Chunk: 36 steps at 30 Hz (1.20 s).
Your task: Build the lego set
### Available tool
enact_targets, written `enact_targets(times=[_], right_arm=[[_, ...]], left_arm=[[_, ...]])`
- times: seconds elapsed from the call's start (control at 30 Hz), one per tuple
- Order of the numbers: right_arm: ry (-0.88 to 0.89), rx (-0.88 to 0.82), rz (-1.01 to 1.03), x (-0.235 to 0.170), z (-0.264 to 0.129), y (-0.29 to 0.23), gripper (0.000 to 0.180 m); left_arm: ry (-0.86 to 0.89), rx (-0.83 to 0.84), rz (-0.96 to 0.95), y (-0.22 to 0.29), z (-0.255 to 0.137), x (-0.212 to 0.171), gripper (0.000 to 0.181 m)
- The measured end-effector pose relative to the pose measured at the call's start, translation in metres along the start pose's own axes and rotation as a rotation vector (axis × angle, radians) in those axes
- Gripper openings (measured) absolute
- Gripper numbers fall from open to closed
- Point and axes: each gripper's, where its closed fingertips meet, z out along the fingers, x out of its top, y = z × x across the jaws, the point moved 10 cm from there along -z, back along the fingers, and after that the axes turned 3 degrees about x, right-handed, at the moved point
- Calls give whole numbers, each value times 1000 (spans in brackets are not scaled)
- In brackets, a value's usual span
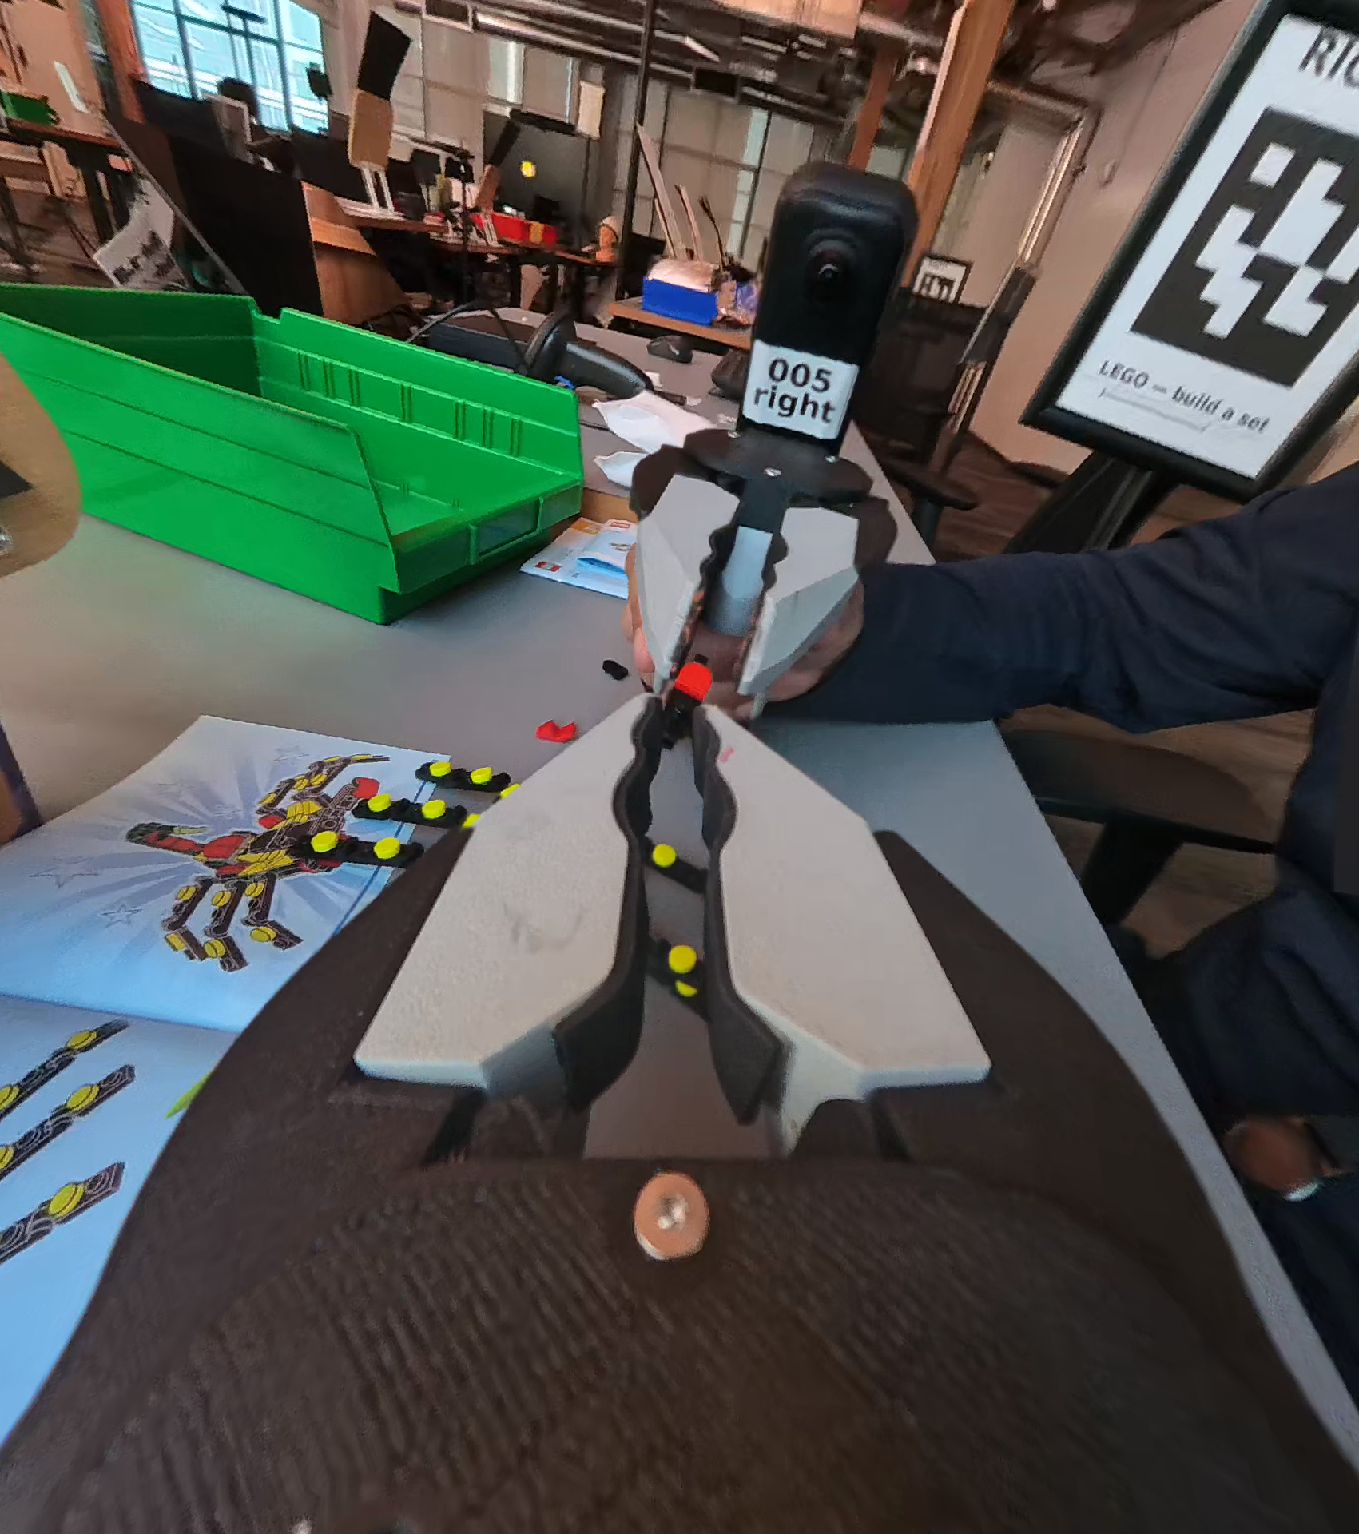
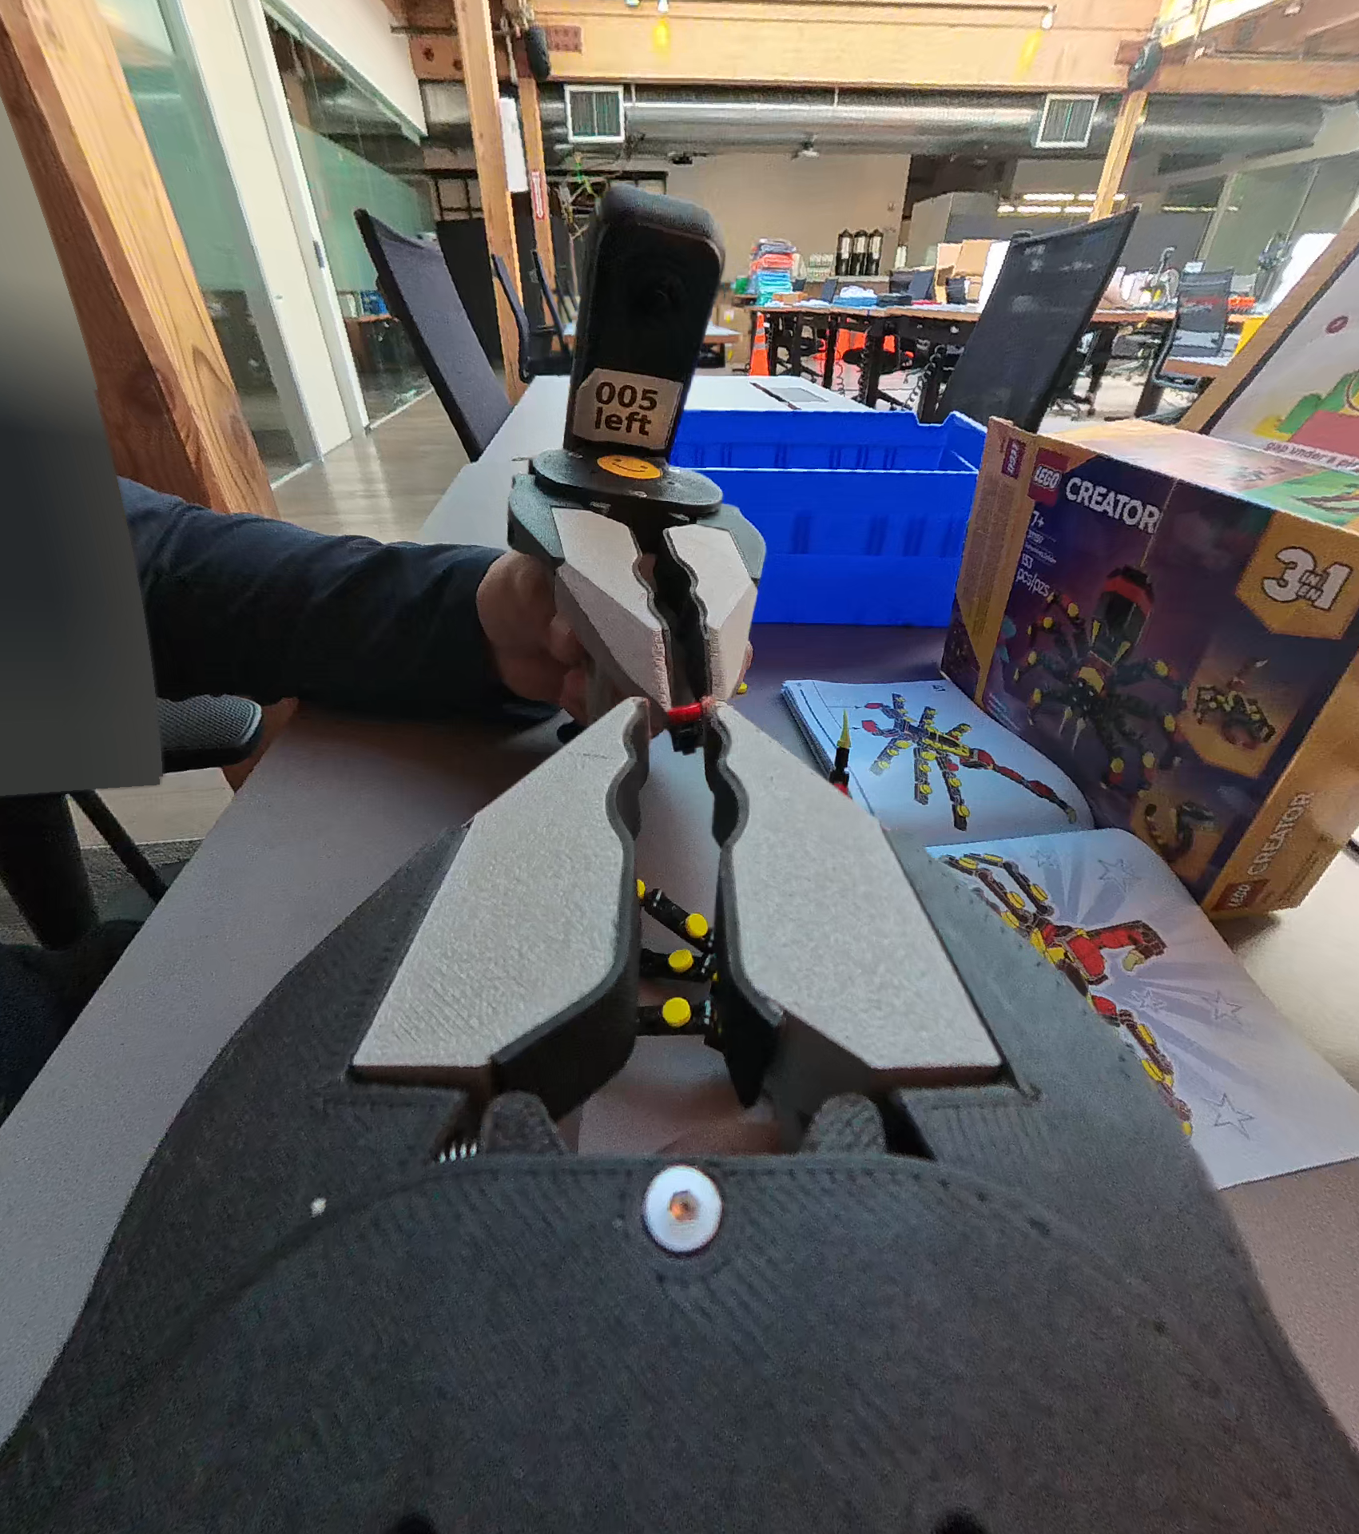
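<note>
A: Where's the piece?
B: Small red-and-black lego piece up in the air btwn both tips. Left gripper clamped on its black end; right gripper nipped shut on the red end, head-on.
A: Axis?
B: Runs tip to tip. Built black-yellow legs lie below on the manual.

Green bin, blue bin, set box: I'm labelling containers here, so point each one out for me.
Green bin [image 1: 261,465], left wrist view, on its long side wall.
Blue bin [image 2: 842,539], right wrist view, on its front wall.
Set box [image 2: 1157,664], right wrist view, on its printed front face.
</note>
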Motion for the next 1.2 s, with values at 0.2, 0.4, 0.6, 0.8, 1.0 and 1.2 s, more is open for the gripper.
enact_targets(times=[0.2, 0.4, 0.6, 0.8, 1.0, 1.2], right_arm=[[-28, -22, -10, -1, 0, 1, 4], [19, 2, 101, 0, -2, 6, 4], [88, 41, 190, -1, -2, 7, 3], [101, 64, 222, -3, 1, 6, 3], [110, 72, 210, -2, 1, 5, 4], [87, 29, 127, -1, 0, 4, 4]], left_arm=[[0, -15, -37, -2, 0, -1, 4], [32, -17, -72, -2, 2, -1, 4], [63, -55, -111, -2, 2, 0, 5], [50, -58, -92, -2, 5, -3, 10], [38, -45, 4, 4, 4, -1, 5], [45, -10, 4, 5, 6, -1, 5]])
